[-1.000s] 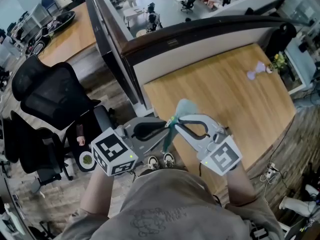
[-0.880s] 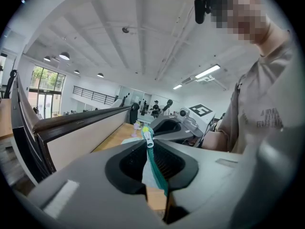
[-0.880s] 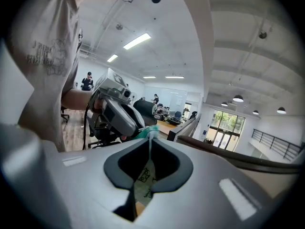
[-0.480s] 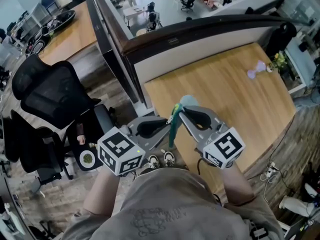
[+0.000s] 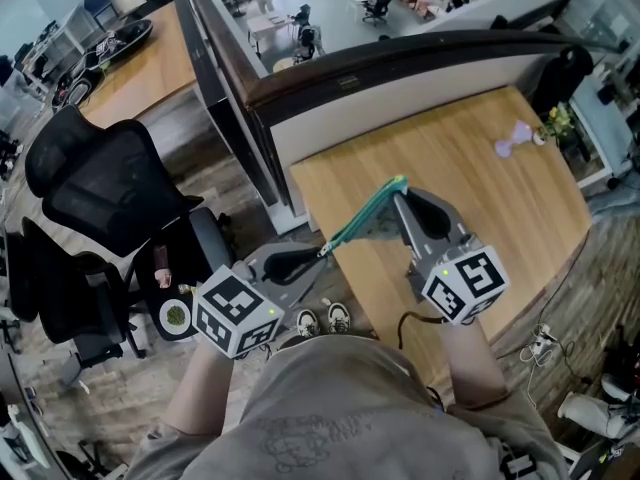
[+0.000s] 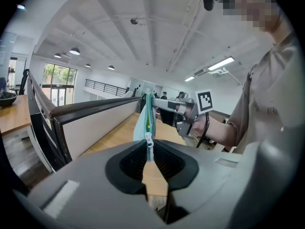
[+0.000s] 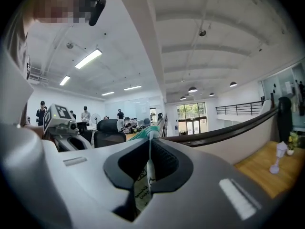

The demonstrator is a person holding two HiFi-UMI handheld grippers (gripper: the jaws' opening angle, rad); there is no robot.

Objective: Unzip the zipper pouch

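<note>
A teal zipper pouch [image 5: 365, 218] hangs stretched in the air between my two grippers, above the near edge of the wooden table [image 5: 480, 198]. My left gripper [image 5: 322, 253] is shut on its white zipper pull [image 6: 149, 139] at the lower left end; in the left gripper view [image 6: 149, 145] the pouch [image 6: 142, 125] runs away from the jaws toward the other gripper [image 6: 178, 111]. My right gripper [image 5: 402, 193] is shut on the pouch's far upper end. In the right gripper view [image 7: 149, 149] fabric and a printed label [image 7: 141, 190] sit pinched between the jaws.
A black office chair [image 5: 100, 188] stands on the floor at left. A dark railing with a glass panel [image 5: 300, 78] runs behind the table. A small lilac object [image 5: 515, 143] and flowers [image 5: 555, 123] sit at the table's far right corner. The person's shoes [image 5: 320, 320] show below.
The right gripper has swung up and away to the right and rolled. The pouch, bunched and hanging between the grippers before, is now pulled out long. The left gripper sank slightly.
</note>
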